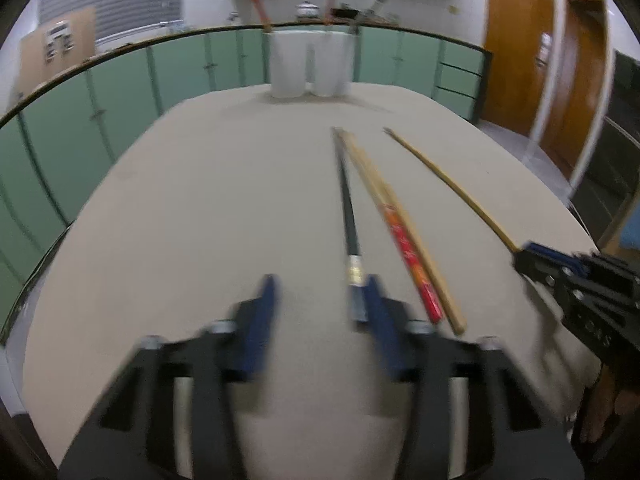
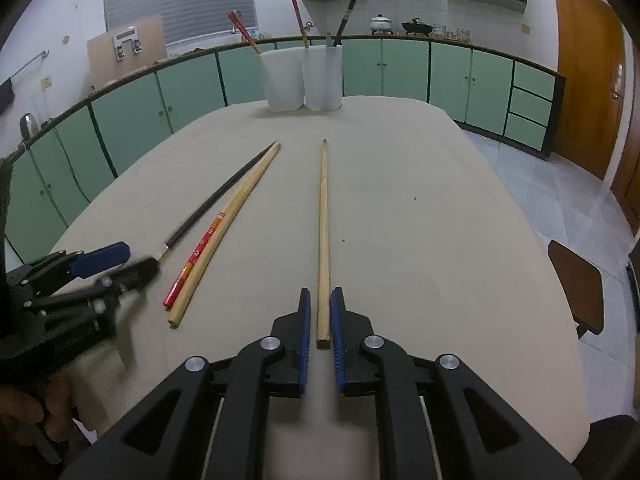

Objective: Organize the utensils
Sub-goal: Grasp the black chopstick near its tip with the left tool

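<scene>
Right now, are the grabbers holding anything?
The right gripper pinches the plain chopstick by its near end. The left gripper is open, holding nothing.

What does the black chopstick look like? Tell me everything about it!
The black chopstick is long, thin and dark, with a silvery band near its thick end. It lies flat on the beige table. Its thin tip meets the tip of the red-patterned wooden chopstick beside it. Its thick end sits by one finger of the open left claw; the blur hides whether they touch.
</scene>
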A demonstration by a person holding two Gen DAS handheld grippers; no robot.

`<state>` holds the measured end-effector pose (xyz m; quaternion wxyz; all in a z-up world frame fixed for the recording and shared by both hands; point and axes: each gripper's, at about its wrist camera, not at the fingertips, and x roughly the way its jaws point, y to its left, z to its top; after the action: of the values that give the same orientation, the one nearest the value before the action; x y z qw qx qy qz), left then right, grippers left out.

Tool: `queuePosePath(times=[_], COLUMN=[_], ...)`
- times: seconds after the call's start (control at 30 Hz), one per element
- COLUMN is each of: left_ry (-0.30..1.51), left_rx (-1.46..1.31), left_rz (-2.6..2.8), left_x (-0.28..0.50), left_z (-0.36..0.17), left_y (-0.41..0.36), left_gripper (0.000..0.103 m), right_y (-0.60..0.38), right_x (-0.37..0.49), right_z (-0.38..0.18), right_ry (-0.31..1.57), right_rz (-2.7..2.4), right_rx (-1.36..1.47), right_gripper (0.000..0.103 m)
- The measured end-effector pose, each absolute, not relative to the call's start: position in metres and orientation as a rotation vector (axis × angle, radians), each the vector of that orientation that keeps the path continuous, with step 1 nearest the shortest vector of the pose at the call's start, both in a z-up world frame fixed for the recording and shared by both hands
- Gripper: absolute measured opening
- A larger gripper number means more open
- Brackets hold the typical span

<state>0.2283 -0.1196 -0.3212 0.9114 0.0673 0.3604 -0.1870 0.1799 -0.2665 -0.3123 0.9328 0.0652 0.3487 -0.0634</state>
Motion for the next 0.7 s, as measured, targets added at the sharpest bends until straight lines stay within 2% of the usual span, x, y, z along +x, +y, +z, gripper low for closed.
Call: queuePosePath(times=[0.03,0.33,0.37,0.43,0.47,0.7], left_ry=[0.745,0.744,0.746,0.739,0.725,0.758], left_rx=[0.121,0.094,0.108,0.157,0.185,0.219], left_rz=[-0.351,-0.218,-0.234,-0.274,-0.281,-0.381], left_x=[0.23,0.225,0.225,0.225,0.225,0.251], left_z=[-0.321,-0.319,-0.318,-0.316,-0.315,-0.319], left_y=[-0.116,-0.099,-0.1,-0.101,-0.1,-0.083], left_gripper=[0.013,0.014,0.017,0.04,0.044,0.046], right_y=[-0.266,-0.273,-0.272,-0.27,-0.27,-0.27], right_x=[0.18,0.173,0.173,0.172,0.17,0.169], right_z=[-0.312,-0.311,-0.311,-0.311,-0.311,-0.312], right_ry=[0.712,0.709,0.711,0.713,0.714,0.714], right_rz=[-0.152,-0.228,-0.21,-0.186,-0.182,-0.182], right_rx=[0.125,0.152,0.153,0.15,0.149,0.141], right_gripper=[0.008,0.007,0.008,0.008,0.008,0.009])
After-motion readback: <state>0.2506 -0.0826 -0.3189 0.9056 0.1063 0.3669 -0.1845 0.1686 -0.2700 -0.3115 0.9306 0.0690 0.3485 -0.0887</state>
